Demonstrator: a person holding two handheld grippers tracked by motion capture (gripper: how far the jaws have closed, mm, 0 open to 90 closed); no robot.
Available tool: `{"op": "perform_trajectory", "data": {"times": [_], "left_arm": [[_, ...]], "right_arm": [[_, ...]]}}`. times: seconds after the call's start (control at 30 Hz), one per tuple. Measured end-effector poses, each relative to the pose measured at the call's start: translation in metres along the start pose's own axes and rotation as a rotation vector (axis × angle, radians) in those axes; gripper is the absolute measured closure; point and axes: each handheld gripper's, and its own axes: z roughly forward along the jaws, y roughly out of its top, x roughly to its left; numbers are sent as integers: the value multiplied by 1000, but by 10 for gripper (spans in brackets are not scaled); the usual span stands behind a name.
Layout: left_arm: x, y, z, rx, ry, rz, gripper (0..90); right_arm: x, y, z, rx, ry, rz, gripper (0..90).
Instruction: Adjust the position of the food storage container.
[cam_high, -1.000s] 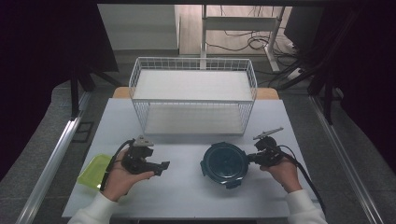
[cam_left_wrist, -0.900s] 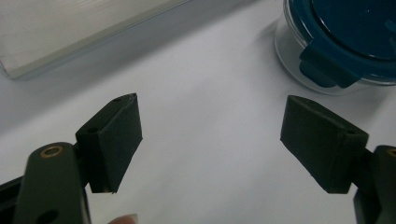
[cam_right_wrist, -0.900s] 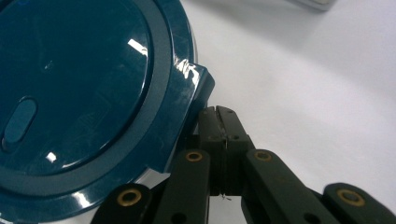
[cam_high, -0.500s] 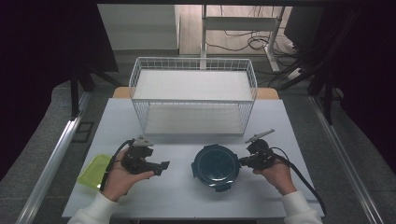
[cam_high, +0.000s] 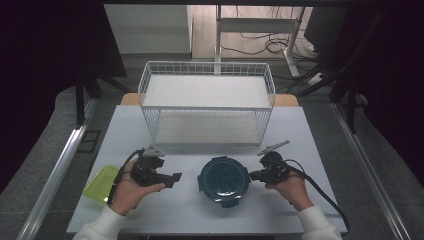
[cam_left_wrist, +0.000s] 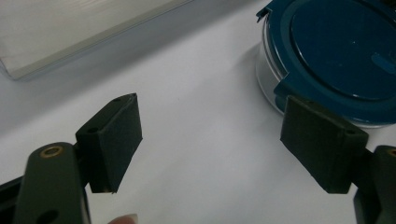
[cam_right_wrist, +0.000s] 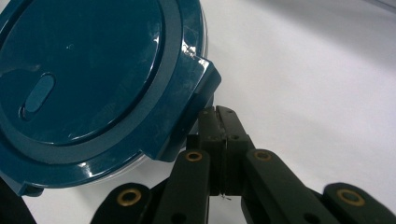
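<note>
Resting near the front edge of the white counter (cam_high: 310, 145), a round clear container (cam_high: 223, 181) with a dark teal snap-on lid (cam_right_wrist: 88, 79) sits between the two hands. What is inside cannot be told, since the lid covers it; the lid carries a small oval raised mark and locking flaps around its rim, with no readable writing. The right gripper (cam_high: 254, 175) lies level, held from behind by the right hand (cam_high: 290, 187), and points toward the container's right side. Its jaws are pressed together with nothing between them, and in the right gripper view the closed tips (cam_right_wrist: 219, 116) sit right against one of the lid's flaps. The left gripper (cam_high: 176, 178) is held in the left hand (cam_high: 131, 192), also level and pointing toward the container but apart from it; its jaws stand wide open and empty, and the left gripper view shows the container ahead beyond the right-hand pad (cam_left_wrist: 322, 140). A flat yellow-green lid or tray (cam_high: 100, 182) lies at the counter's left edge, just outside the left wrist. Farther back, a white wire basket (cam_high: 207, 102) stands on the counter, holding nothing visible but its pale floor. Beyond it are a desk frame and cables (cam_high: 260, 47) on the floor.
</note>
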Motion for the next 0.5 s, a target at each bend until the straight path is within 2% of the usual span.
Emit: {"op": "perform_trajectory", "data": {"times": [0.07, 0.13, 0.27, 0.5], "left_arm": [[0, 0, 0, -1, 0, -1, 202], [1, 0, 0, -1, 0, -4, 202], [2, 0, -1, -4, -2, -5, 202], [2, -1, 0, -7, -3, -13, 202]], "right_arm": [[2, 1, 1, 2, 6, -3, 890], [6, 2, 4, 3, 36, -10, 890], [11, 3, 7, 6, 48, -21, 890], [14, 3, 11, -1, 98, -23, 889]]}}
